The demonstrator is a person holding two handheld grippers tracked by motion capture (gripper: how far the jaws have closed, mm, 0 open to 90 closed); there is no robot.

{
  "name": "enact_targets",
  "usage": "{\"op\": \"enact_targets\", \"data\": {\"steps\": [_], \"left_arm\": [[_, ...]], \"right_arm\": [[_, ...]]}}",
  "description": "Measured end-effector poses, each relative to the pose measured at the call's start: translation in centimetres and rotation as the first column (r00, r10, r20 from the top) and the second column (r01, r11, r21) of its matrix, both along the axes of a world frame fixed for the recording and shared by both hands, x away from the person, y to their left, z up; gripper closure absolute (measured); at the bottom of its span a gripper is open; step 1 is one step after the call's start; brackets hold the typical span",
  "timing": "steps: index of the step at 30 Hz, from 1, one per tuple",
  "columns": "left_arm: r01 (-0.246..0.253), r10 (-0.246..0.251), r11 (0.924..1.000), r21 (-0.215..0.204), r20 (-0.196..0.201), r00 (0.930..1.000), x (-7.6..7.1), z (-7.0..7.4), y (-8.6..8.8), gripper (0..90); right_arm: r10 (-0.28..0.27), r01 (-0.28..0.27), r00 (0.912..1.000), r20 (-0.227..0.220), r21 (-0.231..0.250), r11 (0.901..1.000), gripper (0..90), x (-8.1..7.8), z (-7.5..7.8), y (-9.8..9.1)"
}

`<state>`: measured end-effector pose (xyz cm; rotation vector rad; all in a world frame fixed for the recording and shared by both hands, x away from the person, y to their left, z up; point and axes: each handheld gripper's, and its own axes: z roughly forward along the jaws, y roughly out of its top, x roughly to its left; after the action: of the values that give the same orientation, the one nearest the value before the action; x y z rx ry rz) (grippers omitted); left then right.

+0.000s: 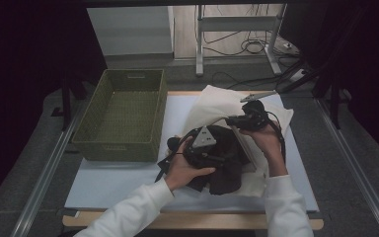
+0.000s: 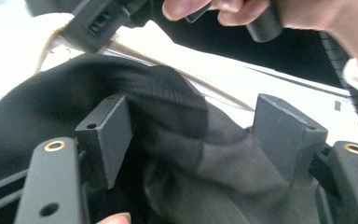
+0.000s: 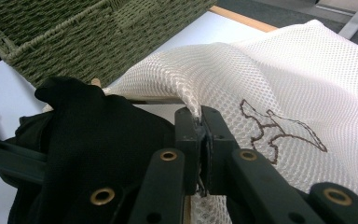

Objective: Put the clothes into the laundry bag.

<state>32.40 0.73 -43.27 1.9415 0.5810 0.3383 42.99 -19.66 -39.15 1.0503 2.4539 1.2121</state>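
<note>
I have my right gripper (image 3: 200, 135) pinched tight on the edge of the cream-white mesh laundry bag (image 3: 279, 79), a fold of the netting caught between its two black pads; in the high view this gripper (image 1: 246, 120) holds the bag's edge (image 1: 212, 101) lifted over the middle of the table. A brown outline motif is stitched on the mesh to the right of the pinch.

My left gripper (image 2: 193, 140) has its jaws spread wide. The dark, ribbed cloth garment (image 2: 168, 140) lies bunched between the pads, but they stand off it on both sides and are not pressing on it. In the high view this gripper (image 1: 202, 148) sits over the garment (image 1: 227, 173), which rests on the near part of the bag, on the pale blue-white table mat (image 1: 108, 182).

The woven olive-green rectangular basket (image 1: 123, 116) stands on the left of the table, just beside the bag and garment.
</note>
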Motion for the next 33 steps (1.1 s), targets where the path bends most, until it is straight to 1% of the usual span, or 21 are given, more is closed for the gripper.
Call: {"op": "enact_targets", "data": {"steps": [2,4,5,7,9,10,11,12,14,16,17,19,21,25,28,30,33], "left_arm": [[0.006,-0.006,1.0000,-0.007,0.005,1.0000,-0.7,0.3,1.1,27.9],[0.009,-0.009,0.9999,-0.005,0.022,0.9997,-1.4,0.5,2.1,28.7],[0.002,-0.002,1.0000,-0.008,0.036,0.9994,-1.8,0.7,2.9,29.0],[-0.021,0.021,0.9998,-0.007,0.062,0.9979,-2.4,0.9,4.1,29.9],[-0.059,0.059,0.9983,-0.001,0.094,0.9939,-2.6,1.2,5.4,30.1],[-0.072,0.072,0.9974,0.000,0.100,0.9924,-2.6,1.2,5.8,30.6],[-0.088,0.088,0.9961,-0.003,0.095,0.9916,-2.5,1.3,6.4,30.6],[-0.099,0.099,0.9951,-0.006,0.087,0.9913,-2.3,1.3,6.8,30.5],[-0.140,0.141,0.9898,-0.027,0.064,0.9879,-1.8,1.2,8.0,30.6],[-0.166,0.167,0.9857,-0.030,0.039,0.9852,-1.2,0.9,9.0,30.8],[-0.174,0.175,0.9843,-0.028,0.034,0.9840,-1.0,0.7,9.2,31.5],[-0.184,0.184,0.9826,-0.023,0.005,0.9828,-0.4,0.2,9.7,31.9],[-0.194,0.194,0.9809,-0.010,-0.019,0.9808,0.2,-0.5,9.9,32.3],[-0.192,0.193,0.9813,0.012,-0.079,0.9781,1.1,-1.8,10.3,34.1],[-0.177,0.180,0.9835,0.037,-0.093,0.9792,1.4,-2.3,10.3,35.3],[-0.170,0.175,0.9841,0.051,-0.110,0.9784,1.6,-2.7,10.2,35.3],[-0.160,0.174,0.9819,0.101,-0.146,0.9740,1.9,-3.7,9.8,34.1]], "right_arm": [[0.000,0.000,1.0000,0.001,-0.001,1.0000,86.7,0.0,0.0,0.0],[-0.001,0.001,1.0000,0.001,-0.002,1.0000,86.7,0.0,0.0,0.0],[-0.001,0.001,1.0000,0.001,-0.001,1.0000,86.7,0.0,0.0,0.0],[-0.001,0.001,1.0000,-0.001,-0.002,1.0000,86.6,0.0,0.0,0.0],[-0.001,0.001,1.0000,-0.002,-0.002,1.0000,86.7,0.0,-0.1,0.0],[-0.001,0.001,1.0000,-0.002,-0.003,1.0000,86.7,0.0,-0.1,0.0],[-0.001,0.001,1.0000,-0.002,-0.004,1.0000,86.6,0.0,-0.1,0.0],[-0.002,0.002,1.0000,-0.002,-0.004,1.0000,86.6,0.0,-0.1,0.0],[-0.002,0.002,1.0000,-0.001,-0.005,1.0000,86.6,0.0,-0.1,0.1],[-0.002,0.002,1.0000,-0.002,-0.004,1.0000,86.6,0.0,-0.1,0.1],[-0.002,0.002,1.0000,-0.004,-0.004,1.0000,86.6,0.1,-0.1,0.1],[-0.003,0.003,1.0000,-0.005,-0.004,1.0000,86.6,0.1,-0.2,0.1],[-0.003,0.003,1.0000,-0.006,-0.004,1.0000,86.5,0.1,-0.2,0.1],[-0.003,0.003,1.0000,-0.006,-0.004,1.0000,86.4,0.1,-0.2,0.0],[-0.003,0.003,1.0000,-0.006,-0.003,1.0000,86.4,0.1,-0.2,0.0],[-0.004,0.004,1.0000,-0.006,-0.003,1.0000,86.4,0.1,-0.2,0.0],[-0.004,0.004,1.0000,-0.003,-0.006,1.0000,86.4,0.0,-0.2,0.0]]}}
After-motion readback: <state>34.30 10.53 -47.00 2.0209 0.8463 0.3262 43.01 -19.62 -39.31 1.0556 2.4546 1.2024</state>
